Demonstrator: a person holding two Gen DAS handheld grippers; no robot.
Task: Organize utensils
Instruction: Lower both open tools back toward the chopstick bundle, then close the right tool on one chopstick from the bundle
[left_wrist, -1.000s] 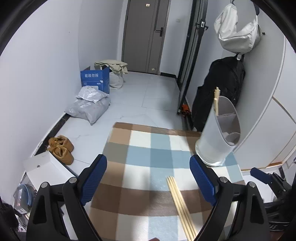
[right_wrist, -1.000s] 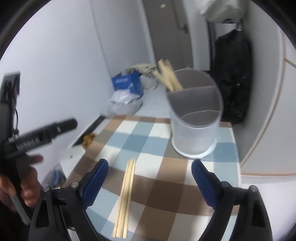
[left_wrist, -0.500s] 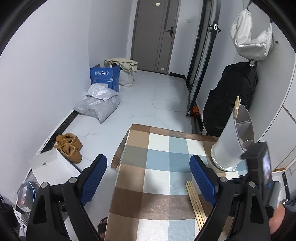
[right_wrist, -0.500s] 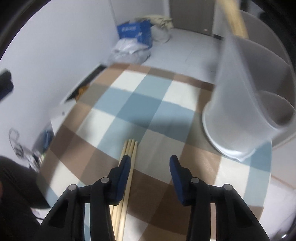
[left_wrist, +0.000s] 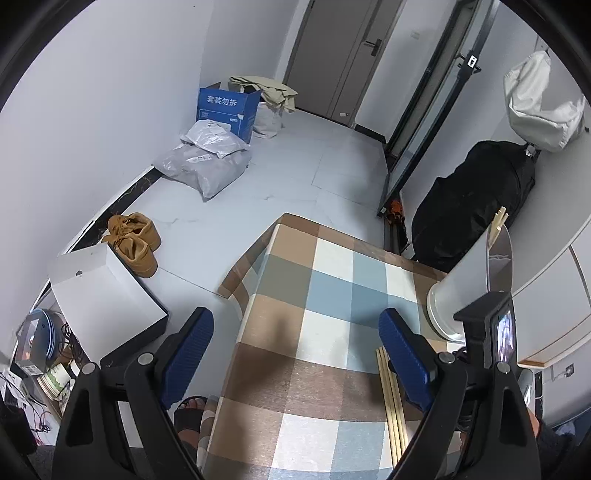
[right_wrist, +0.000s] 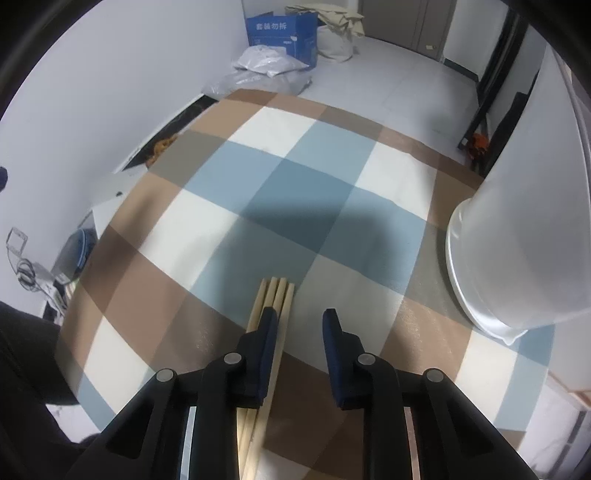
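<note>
Right gripper (right_wrist: 299, 323): I hold it steeply down over the checked tablecloth (right_wrist: 295, 192); its jaws have just been closing and now stand narrow, with a gap left between them.
Grip: nothing clamped. My left finger (right_wrist: 267, 332) sits on top of the chopsticks (right_wrist: 275, 295); the right finger is over bare cloth. Pads do not press on the bundle from both sides.
Chopsticks: four wooden sticks lying flat, side by side, tips pointing far, near the near edge of the table.
Utensil holder (right_wrist: 517, 236): white, upright, to the right of the sticks, well apart from them. The left view shows chopsticks already standing in its far compartment.
Left gripper (left_wrist: 295, 343): released, jaws wide, hovering empty over the table's left part.
</note>
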